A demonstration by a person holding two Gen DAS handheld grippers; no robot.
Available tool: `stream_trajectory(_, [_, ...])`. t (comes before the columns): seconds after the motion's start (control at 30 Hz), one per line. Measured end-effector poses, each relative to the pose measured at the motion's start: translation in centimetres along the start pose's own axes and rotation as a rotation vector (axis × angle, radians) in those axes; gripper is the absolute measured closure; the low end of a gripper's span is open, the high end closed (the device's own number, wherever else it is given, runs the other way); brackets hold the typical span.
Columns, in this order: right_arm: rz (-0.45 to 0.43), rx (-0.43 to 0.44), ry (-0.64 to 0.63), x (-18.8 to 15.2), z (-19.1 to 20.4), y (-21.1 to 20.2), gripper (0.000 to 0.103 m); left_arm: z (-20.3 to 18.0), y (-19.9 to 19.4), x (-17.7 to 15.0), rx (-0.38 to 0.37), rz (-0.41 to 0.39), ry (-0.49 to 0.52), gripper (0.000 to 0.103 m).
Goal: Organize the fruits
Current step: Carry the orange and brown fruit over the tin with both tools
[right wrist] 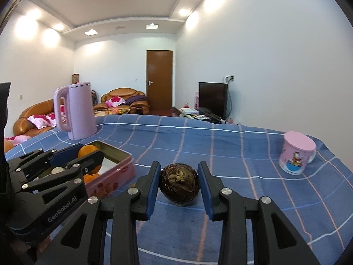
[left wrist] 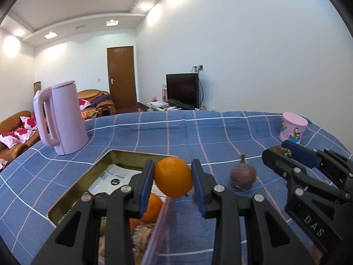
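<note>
Blue checked cloth (right wrist: 220,145) covers the table, a lilac kettle (right wrist: 75,110) at its far left. Pink tin (right wrist: 114,174) sits open with oranges inside. Left gripper (left wrist: 173,176) clamps an orange (left wrist: 173,176) above the tin's right edge. Right gripper (right wrist: 179,184) brackets a brown fruit (right wrist: 179,184), a slim gap at its right pad, grip unclear.

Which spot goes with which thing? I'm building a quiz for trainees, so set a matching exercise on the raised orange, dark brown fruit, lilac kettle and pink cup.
1. raised orange
2. dark brown fruit
3. lilac kettle
4. pink cup

A. far right on the tablecloth
B. between the right gripper fingers
C. behind the tin
D. between the left gripper fingers

Pairs: 1-D, 2-B, 3-C, 4-A
</note>
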State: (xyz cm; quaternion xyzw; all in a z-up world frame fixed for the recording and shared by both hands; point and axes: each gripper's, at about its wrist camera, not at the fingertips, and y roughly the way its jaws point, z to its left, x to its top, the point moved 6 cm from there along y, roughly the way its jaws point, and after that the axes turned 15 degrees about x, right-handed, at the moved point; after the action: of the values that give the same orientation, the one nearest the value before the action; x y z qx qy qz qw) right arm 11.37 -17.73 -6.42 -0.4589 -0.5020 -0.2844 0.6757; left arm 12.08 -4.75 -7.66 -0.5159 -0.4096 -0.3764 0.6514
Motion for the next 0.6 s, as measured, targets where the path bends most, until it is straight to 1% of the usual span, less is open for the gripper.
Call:
stream_trajectory(0.33, [0.020, 0.084, -0.026, 0.8, 4.0, 3.0, 0.066, 3.6, 1.1, 0.2, 0.047, 0.025, -0.036, 0.067])
stream_trajectory(0.6, [0.035, 0.146, -0.042, 1.3, 6.9, 5.5, 0.066, 6.9, 2.3, 0.0, 0.102, 0.050, -0.054, 0.067])
